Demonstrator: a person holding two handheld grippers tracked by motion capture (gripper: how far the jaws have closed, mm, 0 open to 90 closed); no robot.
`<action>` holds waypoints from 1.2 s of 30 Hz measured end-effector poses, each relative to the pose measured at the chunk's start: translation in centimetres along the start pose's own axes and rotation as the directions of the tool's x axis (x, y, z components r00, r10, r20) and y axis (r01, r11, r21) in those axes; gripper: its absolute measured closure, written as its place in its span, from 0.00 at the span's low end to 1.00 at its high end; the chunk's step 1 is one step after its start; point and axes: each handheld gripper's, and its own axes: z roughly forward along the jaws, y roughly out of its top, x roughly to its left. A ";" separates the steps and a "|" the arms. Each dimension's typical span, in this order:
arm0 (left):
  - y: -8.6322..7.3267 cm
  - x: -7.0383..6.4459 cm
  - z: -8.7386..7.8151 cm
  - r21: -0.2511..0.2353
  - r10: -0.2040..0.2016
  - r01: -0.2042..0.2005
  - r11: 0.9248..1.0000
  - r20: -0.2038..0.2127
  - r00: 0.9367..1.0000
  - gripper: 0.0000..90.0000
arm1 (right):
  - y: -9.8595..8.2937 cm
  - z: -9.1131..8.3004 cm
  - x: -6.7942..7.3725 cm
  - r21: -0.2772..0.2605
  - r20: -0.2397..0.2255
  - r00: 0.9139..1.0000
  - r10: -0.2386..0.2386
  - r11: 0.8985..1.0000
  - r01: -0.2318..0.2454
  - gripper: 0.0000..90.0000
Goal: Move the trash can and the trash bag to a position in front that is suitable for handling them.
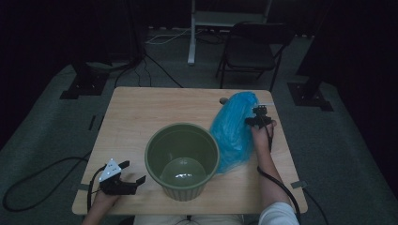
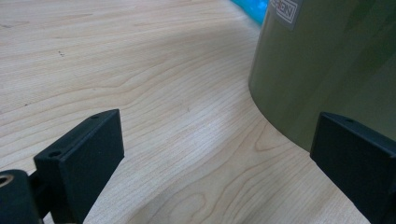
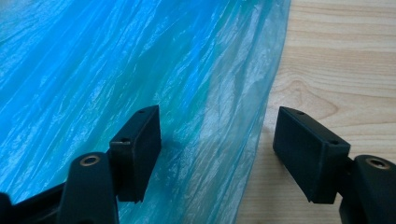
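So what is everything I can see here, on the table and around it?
table: one, light wood, middle of the high view
bucket: one, olive green, standing upright near the table's front edge, a pale label on its wall in the left gripper view
plastic bag: one, blue, lying just right of the bucket
small object: one, grey, at the bag's far end, too small to tell what it is
folding chair: one, dark, on the floor beyond the table
cables: several, dark and white, on the floor
left gripper: one, black, jaws open, front left of the bucket
right gripper: one, black, jaws open over the bag's right edge
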 end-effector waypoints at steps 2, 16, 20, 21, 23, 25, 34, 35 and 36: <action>0.0 0.0 0.0 0.003 -0.001 0.001 1.000 0.000 1.000 0.04 | 0.0 0.1 0.2 0.000 0.025 1.000 0.005 1.000 -0.005 0.28; 0.0 -0.4 -0.1 0.005 0.009 -0.009 1.000 0.003 1.000 0.04 | -0.5 -0.7 1.7 -0.020 -0.048 0.999 -0.018 1.000 0.017 1.00; 0.1 -0.4 -0.1 0.001 0.008 -0.008 1.000 0.000 1.000 0.04 | -1.0 -1.5 0.7 -0.075 -0.058 0.996 0.072 0.994 -0.076 1.00; 0.1 -0.4 -0.1 0.006 0.010 -0.010 1.000 -0.003 1.000 0.04 | -1.1 -1.8 0.3 -0.094 -0.049 0.994 0.096 0.991 -0.100 1.00; 0.2 -0.4 0.0 0.005 0.019 -0.019 1.000 -0.004 1.000 0.04 | -1.5 -2.6 -0.8 -0.118 -0.042 0.989 0.144 0.982 -0.148 1.00; 0.3 -0.5 -0.1 0.000 0.020 -0.020 1.000 0.001 1.000 0.04 | -2.1 -3.5 -1.8 -0.122 -0.024 0.987 0.157 0.980 -0.159 1.00; 0.5 -0.8 0.2 -0.002 0.027 -0.027 1.000 0.006 1.000 0.04 | -8.9 -9.0 -5.0 -0.119 -0.051 0.989 0.139 0.982 -0.144 0.98; 0.6 -0.8 0.2 -0.002 0.027 -0.027 1.000 0.006 1.000 0.04 | -9.8 -9.7 -5.2 -0.120 -0.054 0.991 0.124 0.984 -0.129 0.98; 0.6 -0.8 0.2 -0.004 0.028 -0.028 1.000 0.008 1.000 0.04 | -10.7 -10.5 -5.3 -0.122 -0.057 0.992 0.116 0.985 -0.122 0.96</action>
